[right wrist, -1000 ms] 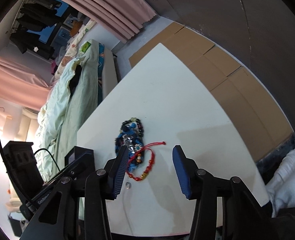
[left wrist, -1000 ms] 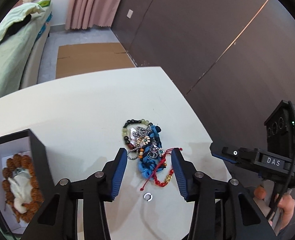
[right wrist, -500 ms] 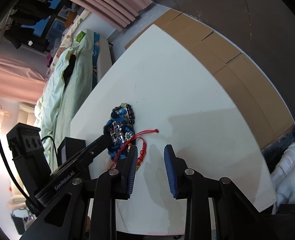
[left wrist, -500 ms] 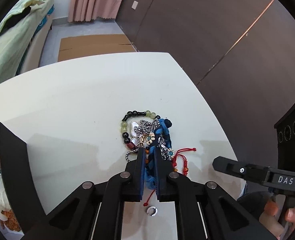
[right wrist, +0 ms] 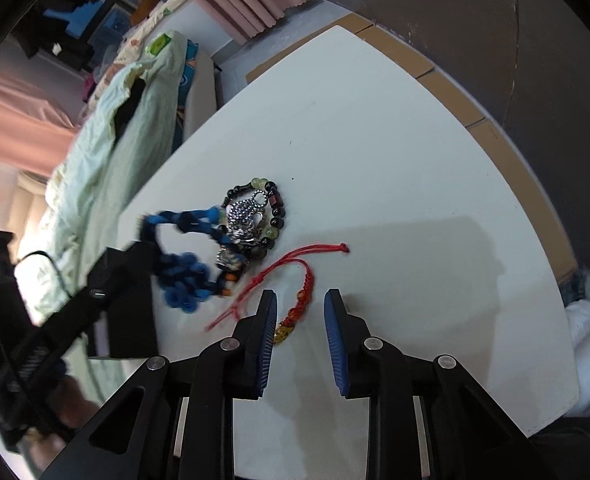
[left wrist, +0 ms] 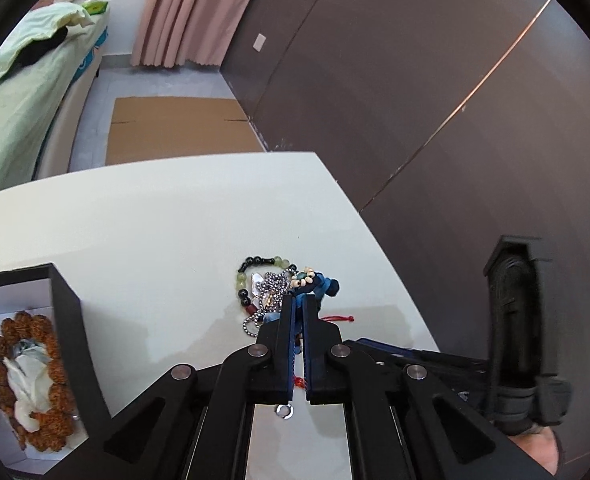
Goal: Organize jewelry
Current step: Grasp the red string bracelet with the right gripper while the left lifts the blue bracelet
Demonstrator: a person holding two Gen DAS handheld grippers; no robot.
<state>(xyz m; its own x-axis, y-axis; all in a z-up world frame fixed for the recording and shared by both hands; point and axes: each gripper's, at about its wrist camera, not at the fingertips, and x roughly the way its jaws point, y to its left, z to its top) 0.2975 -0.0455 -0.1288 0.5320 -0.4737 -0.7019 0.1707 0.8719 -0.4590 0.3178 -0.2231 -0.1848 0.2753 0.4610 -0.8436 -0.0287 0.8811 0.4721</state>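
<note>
Left tongs (left wrist: pixel 299 304) pinching the blue braided bracelet (right wrist: pixel 183 276) beside the bead pile (right wrist: pixel 255 216); right tongs (right wrist: pixel 299 308), just narrowing, spread around the red cord bracelet (right wrist: pixel 295 304) on the tabletop (right wrist: pixel 375 160).

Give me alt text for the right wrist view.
The right hand-held gripper straddles a red cord bracelet on a white table, pads not touching it. Beside it, the left hand-held gripper lifts a blue braided cord from a tangled jewelry pile.

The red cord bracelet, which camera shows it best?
The right wrist view: the red cord bracelet lies nearly whole on the table, running between the right gripper's open fingers. The left wrist view shows only scraps beside the shut left gripper.
</note>
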